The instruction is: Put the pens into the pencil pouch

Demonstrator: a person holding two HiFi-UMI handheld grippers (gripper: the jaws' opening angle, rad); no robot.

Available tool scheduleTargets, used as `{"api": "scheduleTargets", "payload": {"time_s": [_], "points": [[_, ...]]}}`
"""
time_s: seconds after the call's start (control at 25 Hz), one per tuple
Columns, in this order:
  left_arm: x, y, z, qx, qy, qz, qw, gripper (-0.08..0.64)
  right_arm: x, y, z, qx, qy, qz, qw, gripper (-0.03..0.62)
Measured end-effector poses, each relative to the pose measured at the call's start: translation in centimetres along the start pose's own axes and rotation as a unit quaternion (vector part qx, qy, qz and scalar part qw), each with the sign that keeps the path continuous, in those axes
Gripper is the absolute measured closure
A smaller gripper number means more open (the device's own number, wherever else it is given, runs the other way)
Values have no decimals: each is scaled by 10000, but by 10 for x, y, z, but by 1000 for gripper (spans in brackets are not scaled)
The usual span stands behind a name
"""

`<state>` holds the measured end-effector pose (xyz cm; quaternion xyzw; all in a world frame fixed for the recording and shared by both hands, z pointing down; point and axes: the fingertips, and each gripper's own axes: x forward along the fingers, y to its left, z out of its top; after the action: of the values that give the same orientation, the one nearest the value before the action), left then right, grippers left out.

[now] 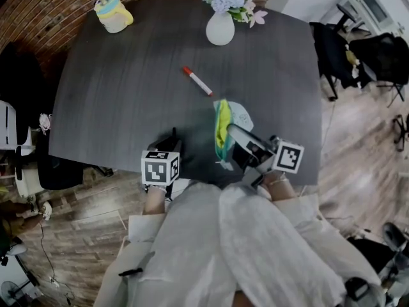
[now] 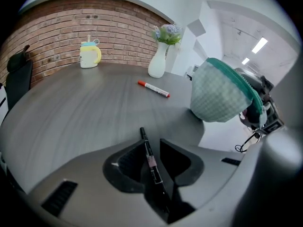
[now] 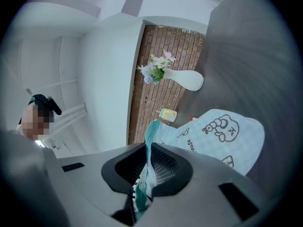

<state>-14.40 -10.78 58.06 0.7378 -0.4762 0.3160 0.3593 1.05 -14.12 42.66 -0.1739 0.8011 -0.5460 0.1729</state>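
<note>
Currently pinching slim black pen (image 2: 150, 159) with left gripper (image 2: 150, 148), clamping teal-zipped checked fabric pouch (image 3: 222, 136) with right gripper (image 3: 149, 162) at 5 o'clock from red-capped white marker pen (image 1: 198, 81).

We take this for an office or studio workroom rather than a home. A large dark grey table (image 1: 128, 94) stands on wood-plank flooring (image 1: 83, 216) before a brick wall (image 2: 57, 27). Black office chairs (image 1: 377, 56) stand off to one side, strip lights (image 2: 259, 45) run along a white ceiling, and a white vase of flowers (image 1: 220, 27) dresses the tabletop.
</note>
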Motion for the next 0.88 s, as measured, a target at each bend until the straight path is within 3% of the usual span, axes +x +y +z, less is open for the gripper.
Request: {"api": "scheduleTargets", "payload": {"time_s": [0.28, 0.4, 0.52, 0.72, 0.88], "points": [[3, 5, -4, 13, 222, 167, 9996, 466, 0, 3, 4, -40, 22, 19, 10000, 558], [4, 10, -4, 17, 231, 285, 9993, 504, 0, 2, 3, -25, 57, -8, 10000, 559], [3, 10, -3, 14, 178, 177, 9997, 518, 0, 2, 3, 14, 44, 26, 10000, 558], [-9, -9, 26, 80, -370, -246, 9990, 518, -1, 2, 4, 36, 54, 54, 10000, 558], [-28, -31, 67, 195, -1100, -619, 9918, 520, -1, 1, 4, 32, 32, 53, 10000, 558]]}}
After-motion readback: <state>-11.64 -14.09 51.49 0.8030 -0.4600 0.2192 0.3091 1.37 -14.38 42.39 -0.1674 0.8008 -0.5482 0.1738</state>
